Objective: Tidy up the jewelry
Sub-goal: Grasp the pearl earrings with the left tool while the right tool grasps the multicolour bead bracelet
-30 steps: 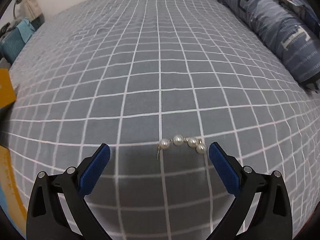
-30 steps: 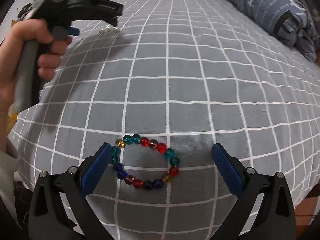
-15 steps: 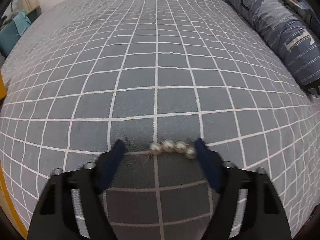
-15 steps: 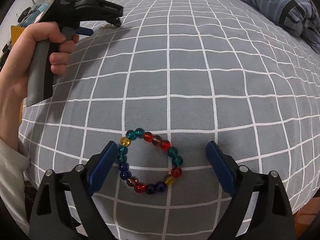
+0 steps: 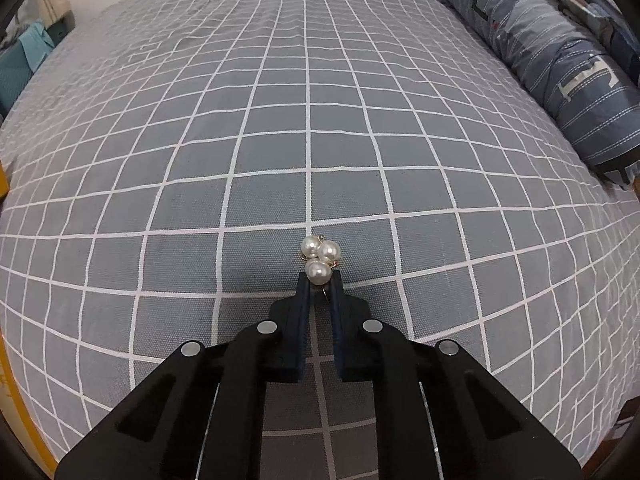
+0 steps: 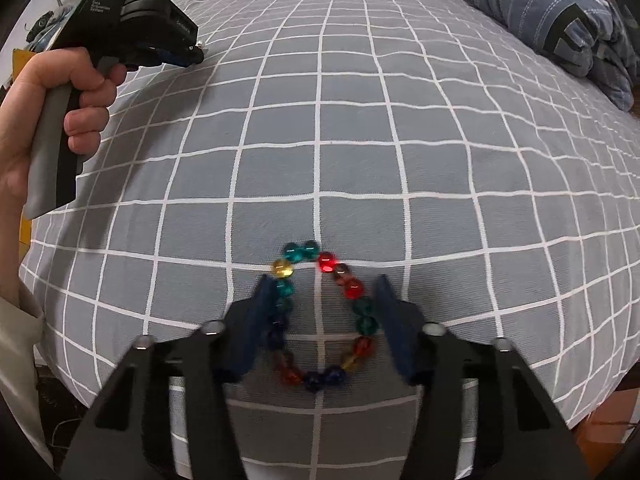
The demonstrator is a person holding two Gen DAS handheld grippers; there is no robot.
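Observation:
In the left wrist view my left gripper [image 5: 319, 280] is shut on a small pearl piece [image 5: 320, 258] with thin gold wire, bunched up at the fingertips just over the grey checked bedspread [image 5: 280, 140]. In the right wrist view a bracelet of coloured glass beads [image 6: 324, 312] lies on the bedspread [image 6: 400, 140]. My right gripper [image 6: 324, 288] straddles it, jaws part closed, blue pads touching or nearly touching the beads on both sides. The left gripper [image 6: 196, 50] shows at the upper left, held in a hand.
A rolled blue patterned duvet [image 5: 560, 60] lies along the right side of the bed, also in the right wrist view [image 6: 560, 12]. The bed's near edge drops off just behind both grippers. A teal item [image 5: 24, 64] and yellow object [image 5: 4, 184] sit off the left side.
My left gripper closed on the pearl piece, bunching the beads together. My right gripper moved down over the bead bracelet and its jaws narrowed around it.

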